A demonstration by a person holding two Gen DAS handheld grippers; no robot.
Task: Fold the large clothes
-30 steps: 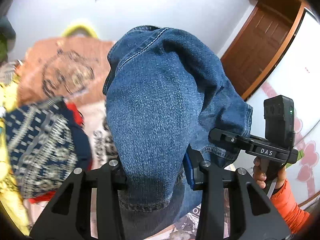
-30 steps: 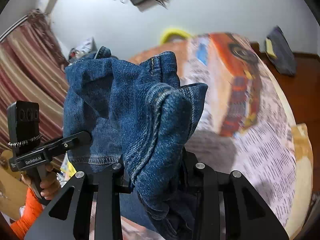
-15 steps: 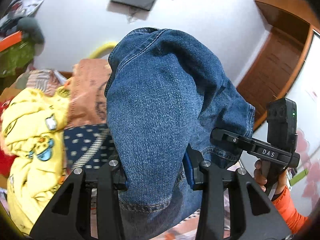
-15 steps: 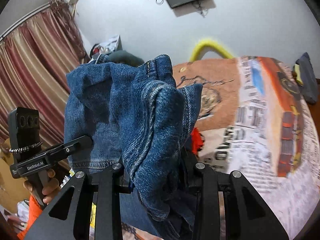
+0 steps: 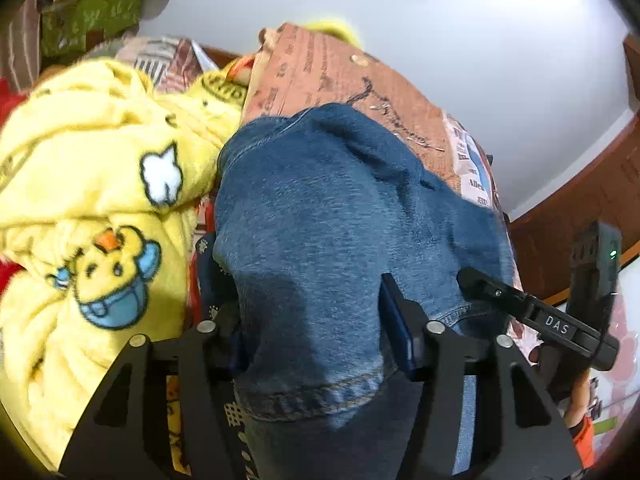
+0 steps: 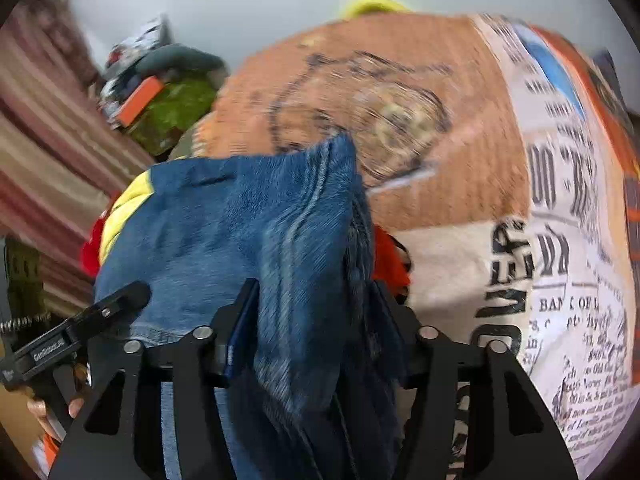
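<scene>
Both grippers are down over the bed now, and the blue denim jeans (image 5: 332, 216) are bunched up between them. In the left wrist view the left gripper (image 5: 316, 320) has its black fingers either side of a thick fold of denim; its jaws have just been opening, and the cloth fills the gap from pad to pad. Whether the pads are pressing on it or merely standing against it cannot be told from here. A stitched hem of the jeans runs across just below the fingers.

Over to the right wrist view: the right gripper (image 6: 308, 332) shows the same picture, jaws just been opening, a seamed ridge of the jeans (image 6: 248, 232) standing up between the fingers and spilling over both sides. Again, pressed or only touching cannot be told.

Behind the denim lies the bed's orange and cream newspaper-print cover (image 6: 460, 184), blurred in the right view. To the left of the jeans in the left view sits a heap of fluffy yellow fleece with a duck motif (image 5: 92, 208), just beside the denim. At the right edge of that view a hand in an orange sleeve (image 5: 580, 412) holds the other black handle, marked DAS. Red and cream striped curtains (image 6: 44, 168) hang at the left of the right view.
</scene>
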